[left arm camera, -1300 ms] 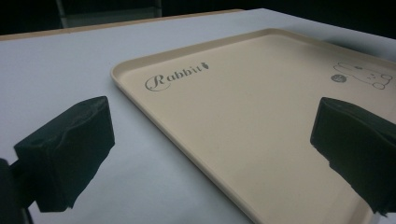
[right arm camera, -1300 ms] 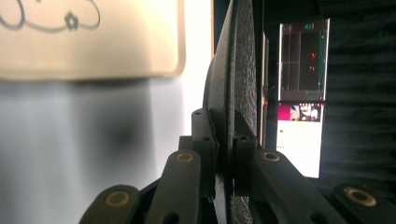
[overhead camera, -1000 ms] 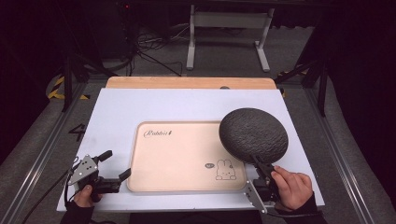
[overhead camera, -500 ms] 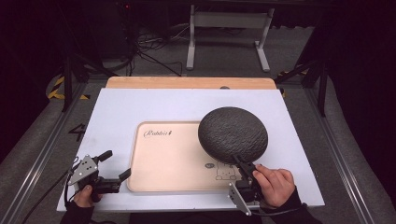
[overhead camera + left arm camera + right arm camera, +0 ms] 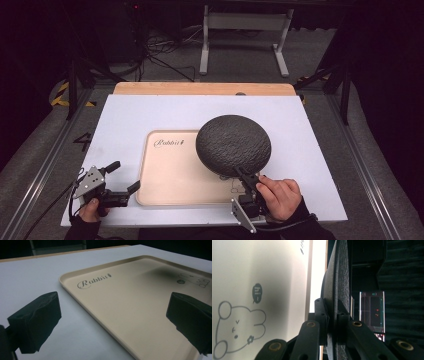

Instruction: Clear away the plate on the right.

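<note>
Plate [image 5: 233, 144], dark and rough-textured, is being gripped at its rim by the closed right gripper [image 5: 243, 179] and held level just ahead of it, over the beige tray [image 5: 170, 175], seemingly for setting down. "Rabbit" and "hi~" are being read on the tray. Left gripper [image 5: 125, 176] is being held open beside the tray edge on the bench [image 5: 150, 112].

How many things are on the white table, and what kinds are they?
Beige tray: 1
Dark round plate, held over the tray by the right hand-held gripper: 1
Total: 2
</note>
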{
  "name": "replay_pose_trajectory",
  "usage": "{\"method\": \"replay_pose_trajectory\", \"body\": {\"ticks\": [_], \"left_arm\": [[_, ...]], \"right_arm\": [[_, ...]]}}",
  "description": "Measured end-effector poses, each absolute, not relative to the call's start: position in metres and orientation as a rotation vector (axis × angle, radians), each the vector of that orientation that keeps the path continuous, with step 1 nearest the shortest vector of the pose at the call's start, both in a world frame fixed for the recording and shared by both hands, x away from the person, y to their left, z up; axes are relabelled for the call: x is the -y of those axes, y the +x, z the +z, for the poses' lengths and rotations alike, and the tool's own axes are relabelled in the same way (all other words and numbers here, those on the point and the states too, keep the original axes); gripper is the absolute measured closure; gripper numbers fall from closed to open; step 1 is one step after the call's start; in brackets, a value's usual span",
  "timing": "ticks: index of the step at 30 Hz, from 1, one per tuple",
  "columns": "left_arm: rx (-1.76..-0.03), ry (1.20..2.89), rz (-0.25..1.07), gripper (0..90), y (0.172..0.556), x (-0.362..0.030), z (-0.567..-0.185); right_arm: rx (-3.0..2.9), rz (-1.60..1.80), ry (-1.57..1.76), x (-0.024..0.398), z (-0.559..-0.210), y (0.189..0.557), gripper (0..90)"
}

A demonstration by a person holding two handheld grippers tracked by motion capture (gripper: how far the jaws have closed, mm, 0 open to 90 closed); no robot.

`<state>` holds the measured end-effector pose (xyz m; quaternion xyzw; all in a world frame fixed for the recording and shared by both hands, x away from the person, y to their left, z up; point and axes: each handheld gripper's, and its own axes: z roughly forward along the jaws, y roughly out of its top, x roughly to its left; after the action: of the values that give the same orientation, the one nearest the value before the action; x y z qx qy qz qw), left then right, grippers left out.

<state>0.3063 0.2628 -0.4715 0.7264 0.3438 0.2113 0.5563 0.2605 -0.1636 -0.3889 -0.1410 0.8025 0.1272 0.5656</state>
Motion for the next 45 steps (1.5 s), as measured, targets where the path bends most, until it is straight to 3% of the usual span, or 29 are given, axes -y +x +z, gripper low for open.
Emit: {"method": "replay_pose_trajectory", "body": {"ticks": [29, 45], "left_arm": [[-0.814, 1.713, 0.497, 0.4, 0.306, -0.263, -0.472], [-0.812, 1.709, 0.499, 0.4, 0.306, -0.263, -0.472]], "right_arm": [[-1.883, 0.362, -0.424, 0.128, -0.405, 0.272, 84.9], [-1.945, 0.364, -0.45, 0.113, -0.432, 0.282, 84.7]]}}
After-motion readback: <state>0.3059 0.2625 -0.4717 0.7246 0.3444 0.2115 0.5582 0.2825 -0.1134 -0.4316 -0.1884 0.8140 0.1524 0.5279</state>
